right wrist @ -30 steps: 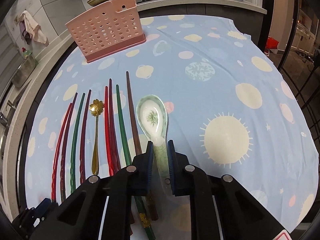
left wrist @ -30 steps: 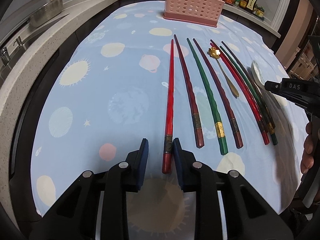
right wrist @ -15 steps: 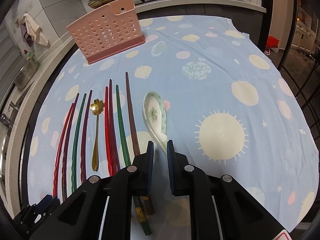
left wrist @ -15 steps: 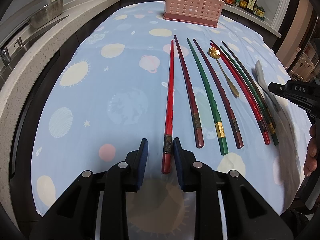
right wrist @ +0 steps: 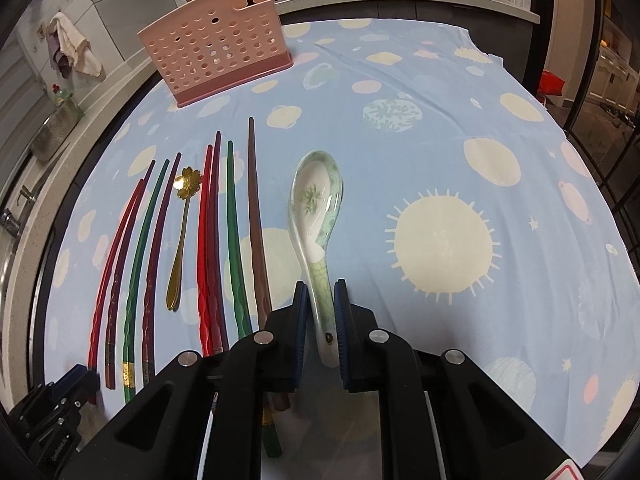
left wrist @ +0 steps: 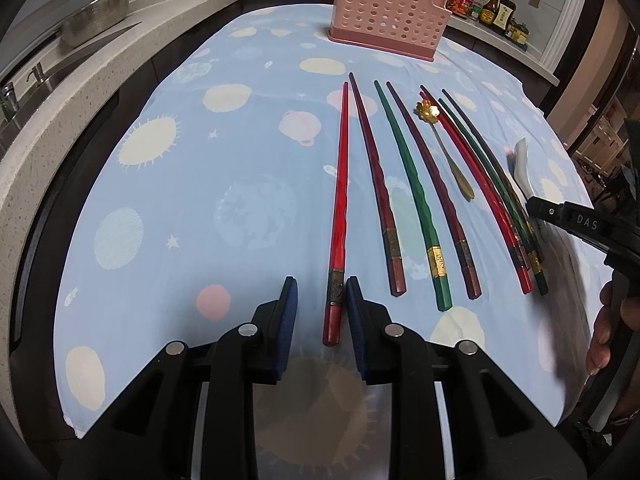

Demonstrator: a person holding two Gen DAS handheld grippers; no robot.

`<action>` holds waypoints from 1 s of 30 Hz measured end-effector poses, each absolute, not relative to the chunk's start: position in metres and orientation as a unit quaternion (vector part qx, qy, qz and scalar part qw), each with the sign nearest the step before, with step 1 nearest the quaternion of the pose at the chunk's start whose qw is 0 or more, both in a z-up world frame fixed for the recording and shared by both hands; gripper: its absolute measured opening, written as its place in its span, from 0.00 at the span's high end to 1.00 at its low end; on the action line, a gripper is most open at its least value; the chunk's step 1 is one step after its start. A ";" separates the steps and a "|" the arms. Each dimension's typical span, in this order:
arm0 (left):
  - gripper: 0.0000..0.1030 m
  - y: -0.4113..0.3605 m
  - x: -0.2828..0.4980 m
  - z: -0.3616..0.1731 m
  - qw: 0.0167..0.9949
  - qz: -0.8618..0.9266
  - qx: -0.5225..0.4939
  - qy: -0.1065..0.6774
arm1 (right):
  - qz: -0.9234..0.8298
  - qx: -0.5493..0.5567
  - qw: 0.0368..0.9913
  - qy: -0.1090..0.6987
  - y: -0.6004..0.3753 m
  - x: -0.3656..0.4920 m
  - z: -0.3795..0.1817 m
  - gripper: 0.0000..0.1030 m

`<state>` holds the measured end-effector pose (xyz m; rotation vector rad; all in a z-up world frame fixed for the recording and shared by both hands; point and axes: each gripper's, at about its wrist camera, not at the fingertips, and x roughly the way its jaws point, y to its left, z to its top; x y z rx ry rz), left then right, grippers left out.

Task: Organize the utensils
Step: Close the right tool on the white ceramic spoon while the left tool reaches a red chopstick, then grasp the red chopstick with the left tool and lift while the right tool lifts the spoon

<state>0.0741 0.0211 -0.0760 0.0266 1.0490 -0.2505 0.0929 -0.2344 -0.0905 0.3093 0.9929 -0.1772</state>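
Right tongs (right wrist: 321,316): closed on the ceramic spoon (right wrist: 317,216) handle; bowl points to upper frame.
Left tongs (left wrist: 318,308): parted around the red chopstick (left wrist: 339,208), not gripping.
Pink holder (right wrist: 218,42): upper left of the spoon, in line with its long axis.

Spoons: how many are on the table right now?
2. A gold spoon lies among the chopsticks; a ceramic spoon is right of them, its handle gripped by the right gripper. None seems hidden.
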 end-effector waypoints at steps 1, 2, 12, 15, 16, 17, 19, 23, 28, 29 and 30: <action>0.82 0.022 0.074 -0.076 0.858 -0.120 0.011 0.500 | -0.083 0.146 0.864 0.474 -0.234 0.093 -0.090 0.88; 0.88 0.023 0.074 -0.076 0.857 -0.123 0.007 0.501 | -0.080 0.147 0.864 0.475 -0.234 0.092 -0.089 0.89; 0.93 0.028 0.064 -0.065 0.858 -0.128 -0.008 0.498 | -0.064 0.167 0.871 0.458 -0.235 0.069 -0.064 0.91; 0.93 0.031 0.061 -0.053 0.864 -0.127 -0.013 0.488 | -0.061 0.174 0.877 0.444 -0.238 0.061 -0.050 0.92; 0.93 0.032 0.061 -0.048 0.866 -0.127 -0.015 0.483 | -0.060 0.176 0.879 0.439 -0.239 0.059 -0.045 0.93; 0.93 0.032 0.061 -0.042 0.869 -0.127 -0.016 0.478 | -0.060 0.177 0.880 0.436 -0.240 0.058 -0.040 0.93; 0.93 0.034 0.061 -0.030 0.875 -0.127 -0.023 0.467 | -0.058 0.181 0.884 0.428 -0.242 0.056 -0.031 0.93; 0.93 0.036 0.068 -0.001 0.887 -0.128 -0.034 0.443 | -0.055 0.183 0.890 0.413 -0.246 0.058 -0.014 0.93; 0.93 0.038 0.087 0.038 0.902 -0.131 -0.044 0.410 | -0.051 0.185 0.897 0.399 -0.249 0.065 0.008 0.93; 0.93 0.038 0.091 0.046 0.904 -0.131 -0.045 0.404 | -0.049 0.186 0.898 0.396 -0.249 0.067 0.012 0.93; 0.93 0.038 0.096 0.054 0.907 -0.132 -0.047 0.397 | -0.048 0.186 0.899 0.393 -0.250 0.070 0.017 0.93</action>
